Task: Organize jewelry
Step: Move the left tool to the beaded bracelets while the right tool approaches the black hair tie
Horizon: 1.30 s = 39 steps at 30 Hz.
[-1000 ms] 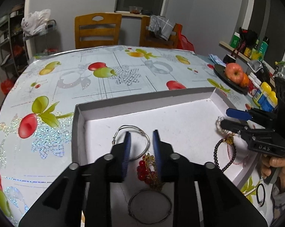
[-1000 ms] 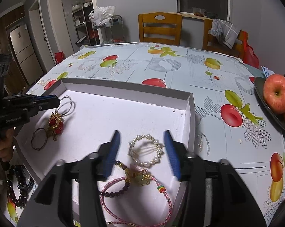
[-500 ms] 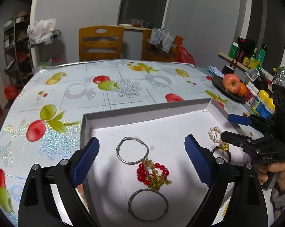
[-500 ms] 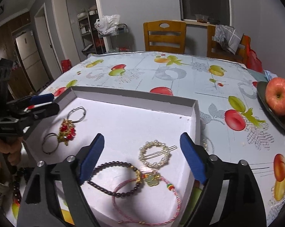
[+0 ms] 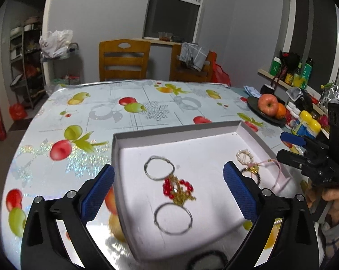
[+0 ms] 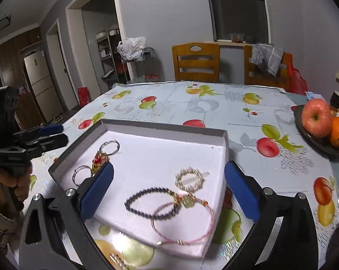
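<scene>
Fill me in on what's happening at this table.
A person holds a two-finger gripper in each hand over a white tray of jewelry. The left gripper and right gripper are both opening, holding nothing. Below the left one lie two silver rings and a red beaded gold piece. Below the right one lie a pearl ring clip, a dark bead bracelet and a pink cord bracelet.
</scene>
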Motion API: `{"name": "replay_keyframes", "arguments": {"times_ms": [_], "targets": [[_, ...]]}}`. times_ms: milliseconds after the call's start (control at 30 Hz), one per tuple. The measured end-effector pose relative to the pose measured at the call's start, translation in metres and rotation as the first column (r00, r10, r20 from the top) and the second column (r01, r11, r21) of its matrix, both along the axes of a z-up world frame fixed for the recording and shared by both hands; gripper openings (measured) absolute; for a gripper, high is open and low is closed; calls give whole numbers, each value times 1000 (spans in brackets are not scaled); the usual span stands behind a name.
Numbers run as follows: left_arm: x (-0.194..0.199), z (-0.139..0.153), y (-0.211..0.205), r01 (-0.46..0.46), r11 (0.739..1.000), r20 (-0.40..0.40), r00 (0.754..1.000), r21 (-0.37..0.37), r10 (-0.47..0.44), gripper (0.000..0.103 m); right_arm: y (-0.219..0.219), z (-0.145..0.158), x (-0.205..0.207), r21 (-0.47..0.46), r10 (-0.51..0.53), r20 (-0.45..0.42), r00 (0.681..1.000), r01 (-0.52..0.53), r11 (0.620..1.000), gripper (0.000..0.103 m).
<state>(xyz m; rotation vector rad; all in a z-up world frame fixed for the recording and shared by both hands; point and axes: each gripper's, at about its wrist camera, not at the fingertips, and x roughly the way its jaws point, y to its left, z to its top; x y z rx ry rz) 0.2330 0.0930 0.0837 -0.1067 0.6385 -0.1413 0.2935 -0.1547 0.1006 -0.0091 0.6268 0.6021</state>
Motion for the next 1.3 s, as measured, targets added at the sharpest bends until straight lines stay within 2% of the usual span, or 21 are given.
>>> {"name": "replay_keyframes", "arguments": {"times_ms": [200, 533, 733, 933, 1067, 1300], "targets": [[-35, -1, -5, 9, 1000, 27, 1000, 12, -10, 97, -6, 0, -29, -19, 18, 12, 1000, -18, 1000, 97], [-88, -2, -12, 36, 999, 52, 998, 19, -37, 98, -24, -3, -75, 5, 20, 33, 999, -20, 1000, 97], [-113, -15, -18, 67, 997, 26, 997, 32, -67, 98, -30, -8, -100, -22, 23, 40, 999, -22, 1000, 97], [-118, -25, -31, 119, 991, -16, 993, 66, -118, 98, -27, -18, -115, -63, 57, -2, 998, -57, 996, 97], [-114, -33, -38, 132, 987, -51, 990, 90, -128, 98, -23, -28, -123, -115, 84, -28, 996, -87, 990, 97], [-109, -37, -48, 132, 980, -79, 989, 147, -121, 95, -25, -35, -128, -128, 111, -68, 992, -119, 985, 97]]}}
